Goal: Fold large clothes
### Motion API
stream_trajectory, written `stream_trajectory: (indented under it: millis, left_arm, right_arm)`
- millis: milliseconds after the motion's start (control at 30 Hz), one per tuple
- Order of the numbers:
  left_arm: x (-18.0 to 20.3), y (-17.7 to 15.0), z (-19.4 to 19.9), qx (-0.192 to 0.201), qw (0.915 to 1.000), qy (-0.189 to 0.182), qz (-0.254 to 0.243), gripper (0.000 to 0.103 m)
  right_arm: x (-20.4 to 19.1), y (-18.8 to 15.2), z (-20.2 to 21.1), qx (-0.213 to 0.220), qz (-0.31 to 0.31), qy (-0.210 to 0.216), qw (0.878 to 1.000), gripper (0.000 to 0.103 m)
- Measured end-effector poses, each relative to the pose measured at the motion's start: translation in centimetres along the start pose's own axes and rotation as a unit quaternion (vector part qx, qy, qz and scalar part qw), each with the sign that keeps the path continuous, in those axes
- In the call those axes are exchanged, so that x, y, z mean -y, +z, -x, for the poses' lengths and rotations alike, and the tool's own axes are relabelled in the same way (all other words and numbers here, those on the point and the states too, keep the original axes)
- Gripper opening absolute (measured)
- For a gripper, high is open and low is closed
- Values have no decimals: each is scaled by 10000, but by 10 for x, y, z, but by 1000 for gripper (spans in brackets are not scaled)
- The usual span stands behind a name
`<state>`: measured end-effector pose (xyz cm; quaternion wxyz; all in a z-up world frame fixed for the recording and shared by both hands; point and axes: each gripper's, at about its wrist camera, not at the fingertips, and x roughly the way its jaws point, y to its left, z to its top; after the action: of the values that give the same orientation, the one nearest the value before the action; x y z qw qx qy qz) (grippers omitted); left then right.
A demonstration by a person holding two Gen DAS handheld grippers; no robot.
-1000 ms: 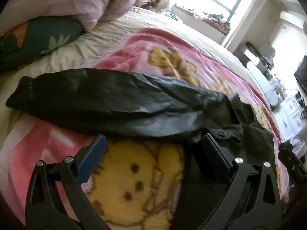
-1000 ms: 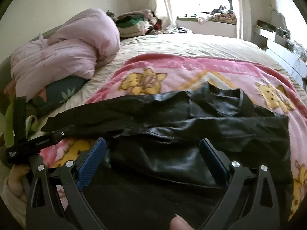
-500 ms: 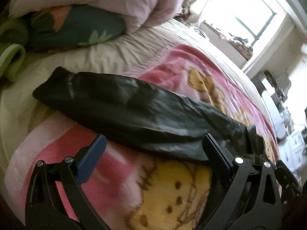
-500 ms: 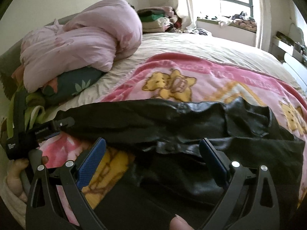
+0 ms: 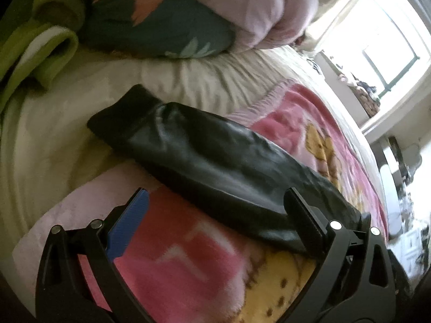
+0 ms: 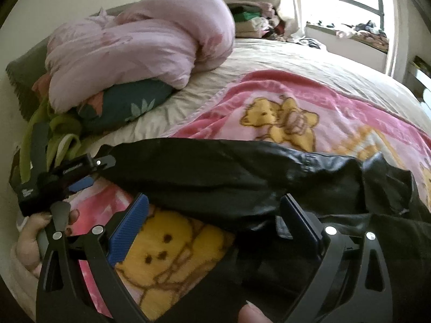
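Observation:
A black leather jacket (image 6: 269,183) lies on a pink bear-print blanket (image 6: 296,113) on the bed. One sleeve (image 5: 204,158) stretches out to the left, its cuff (image 5: 121,118) on the cream sheet. My left gripper (image 5: 215,210) is open and empty, just short of the sleeve; it also shows in the right wrist view (image 6: 80,172), near the cuff. My right gripper (image 6: 215,212) is open and empty, low over the sleeve near the jacket body.
A lilac duvet (image 6: 140,43) lies bundled on a dark floral pillow (image 6: 121,107) at the head of the bed. Green cloth (image 5: 40,48) lies at the left. Folded clothes (image 6: 250,21) and a window sill (image 6: 350,35) stand beyond the bed.
Both grippers have moved left along the sleeve toward its cuff. The left one has come closer to the cuff end. Both stay open.

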<state>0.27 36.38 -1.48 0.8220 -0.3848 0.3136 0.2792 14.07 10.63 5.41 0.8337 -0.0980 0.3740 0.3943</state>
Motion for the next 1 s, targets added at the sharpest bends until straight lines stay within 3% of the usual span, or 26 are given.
stream_trajectory:
  millis: [167, 300, 467, 500, 533, 567, 667, 767, 1000]
  left_arm:
    - [-19, 8, -11, -57, 9990, 94, 424, 94]
    - [-36, 14, -26, -101, 9955, -36, 945, 94]
    - [-45, 17, -33, 201, 9909, -130, 1328, 90]
    - [-43, 18, -34, 240, 9914, -107, 1285, 84]
    - [-41, 20, -35, 247, 9919, -129, 1243, 65]
    - [-40, 21, -36, 256, 9919, -105, 1239, 58]
    - [-41, 26, -36, 369, 9905, -236, 1301, 11]
    - [-40, 28, -28, 500, 9895, -448, 1280, 3]
    - [-10, 33, 17, 990, 9853, -1162, 762, 0]
  right_arm:
    - [-12, 3, -12, -101, 110, 101, 9998, 97]
    - [-14, 1, -14, -98, 25, 162, 9998, 97]
    - [-7, -6, -7, -89, -88, 81, 9999, 97]
    - [-4, -8, -5, -81, -122, 61, 9999, 97]
    - [0, -11, -1, -59, -182, 26, 9998, 97]
    - [4, -13, 2, -40, -243, -1, 9997, 97]
    - [18, -23, 13, 40, -476, -81, 9988, 97]
    - [32, -32, 22, 98, -709, -137, 9973, 97]
    - [68, -61, 52, 241, -1322, -343, 9903, 97]
